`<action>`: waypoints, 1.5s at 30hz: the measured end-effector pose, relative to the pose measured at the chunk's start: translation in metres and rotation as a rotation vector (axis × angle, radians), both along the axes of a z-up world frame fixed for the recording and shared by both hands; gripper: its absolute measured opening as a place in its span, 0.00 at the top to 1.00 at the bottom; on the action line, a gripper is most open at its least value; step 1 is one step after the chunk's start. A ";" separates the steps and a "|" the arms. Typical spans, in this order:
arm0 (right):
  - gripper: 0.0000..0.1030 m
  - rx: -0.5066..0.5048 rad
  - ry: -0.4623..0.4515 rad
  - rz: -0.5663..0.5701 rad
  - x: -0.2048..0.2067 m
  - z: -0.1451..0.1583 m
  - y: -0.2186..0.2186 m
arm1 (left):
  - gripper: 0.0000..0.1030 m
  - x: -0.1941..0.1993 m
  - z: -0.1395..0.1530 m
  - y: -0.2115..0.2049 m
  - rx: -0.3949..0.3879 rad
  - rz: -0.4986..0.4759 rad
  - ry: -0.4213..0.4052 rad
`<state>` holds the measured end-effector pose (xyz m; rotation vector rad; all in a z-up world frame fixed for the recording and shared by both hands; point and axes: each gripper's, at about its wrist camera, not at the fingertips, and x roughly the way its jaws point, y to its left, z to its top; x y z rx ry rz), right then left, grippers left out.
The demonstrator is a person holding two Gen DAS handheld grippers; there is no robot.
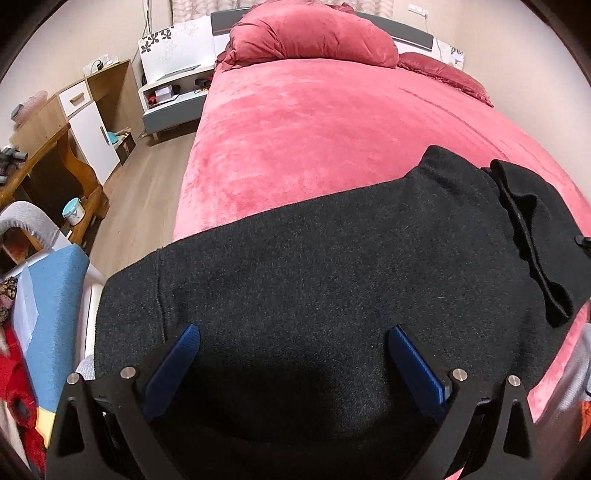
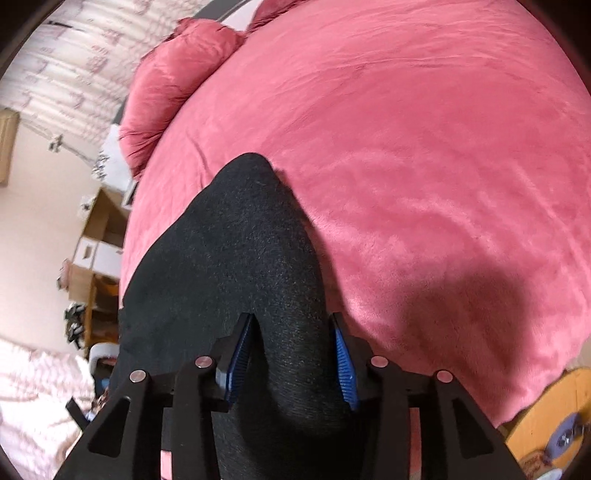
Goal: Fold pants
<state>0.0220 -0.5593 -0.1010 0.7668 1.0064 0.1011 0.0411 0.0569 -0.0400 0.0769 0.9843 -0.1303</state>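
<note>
Mid-fold: left gripper (image 1: 293, 334) fingers wide over the pants (image 1: 314, 266) — right gripper (image 2: 291, 325) half-open, gripping nothing; next, grab the 12 o'clock edge.

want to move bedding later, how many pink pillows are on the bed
2: a big pink pillow at the headboard and a flatter pillow to its right; more may be hidden.

The pants (image 1: 314, 266) were matt black cloth with a coarse, felted nap. The bed cover (image 1: 314, 129) was pink plush, faintly shiny. The pillow (image 1: 314, 35) looked like soft crumpled velvet. The gripper pads (image 2: 345, 363) were ribbed blue rubber on matt black plastic. The desk (image 1: 48, 133) was grained wood.
</note>
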 end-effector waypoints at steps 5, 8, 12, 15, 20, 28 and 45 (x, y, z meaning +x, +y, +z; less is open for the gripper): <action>0.43 0.084 -0.053 0.039 0.001 -0.010 -0.003 | 0.00 0.003 0.001 -0.002 0.000 0.024 0.026; 0.43 0.082 -0.082 0.072 0.004 -0.013 -0.002 | 0.00 0.004 0.003 -0.003 -0.013 0.035 0.040; 0.44 0.098 -0.106 0.074 0.021 -0.018 0.005 | 0.00 0.004 0.007 -0.001 -0.052 0.048 0.058; 0.62 0.012 -0.072 0.071 0.022 -0.014 0.013 | 0.00 0.002 0.013 0.007 -0.104 0.069 0.059; 0.83 -0.026 -0.008 0.047 0.015 0.019 0.028 | 0.00 -0.003 0.028 0.029 -0.169 0.120 0.001; 0.84 -0.110 -0.072 0.144 0.008 0.124 0.098 | 0.00 -0.010 0.041 0.062 -0.175 0.137 -0.081; 0.84 -0.292 -0.180 0.503 -0.020 0.242 0.399 | 0.00 -0.022 0.025 0.164 -0.415 0.310 -0.104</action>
